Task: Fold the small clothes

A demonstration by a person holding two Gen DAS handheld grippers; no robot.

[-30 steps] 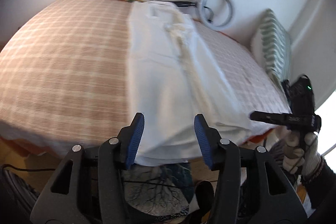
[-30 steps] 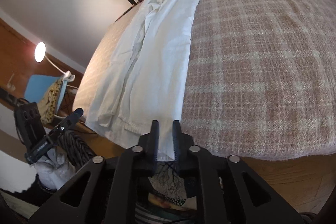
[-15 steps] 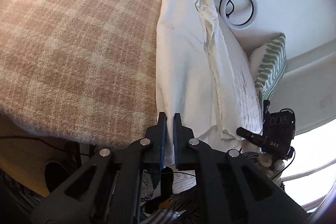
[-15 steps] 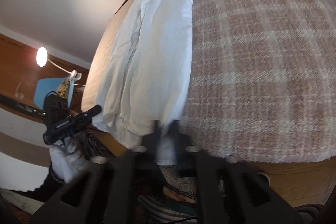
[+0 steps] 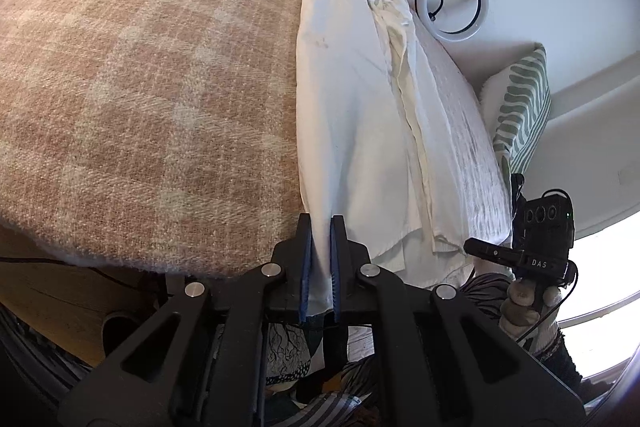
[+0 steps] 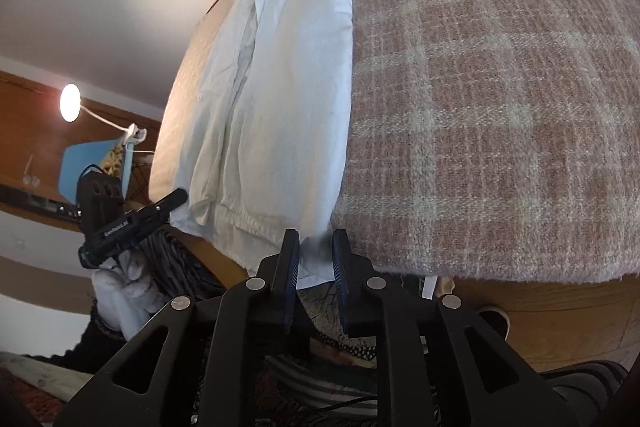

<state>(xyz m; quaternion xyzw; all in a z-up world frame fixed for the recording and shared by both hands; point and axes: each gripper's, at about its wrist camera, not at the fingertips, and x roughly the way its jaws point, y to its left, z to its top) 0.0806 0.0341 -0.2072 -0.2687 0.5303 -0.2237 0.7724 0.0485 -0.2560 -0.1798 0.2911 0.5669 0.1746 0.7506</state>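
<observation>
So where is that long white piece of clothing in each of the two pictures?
Left wrist view: the white garment runs from top centre down the bed, right of the checked blanket, its near hem pinched in the left gripper.
Right wrist view: the white garment lies left of centre, its hem corner between the opening right gripper pads.
Shared landmark: the checked blanket.

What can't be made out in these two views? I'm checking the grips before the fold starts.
- Left wrist view: the near hem of the white cotton garment is hidden behind the left tool, which is clamped on it.
- Right wrist view: the corner between the opening fingers of the right tool is blurred, so contact is unclear.
- Both views: the garment's far end is too small, and the checked beige blanket is cut off.
</observation>
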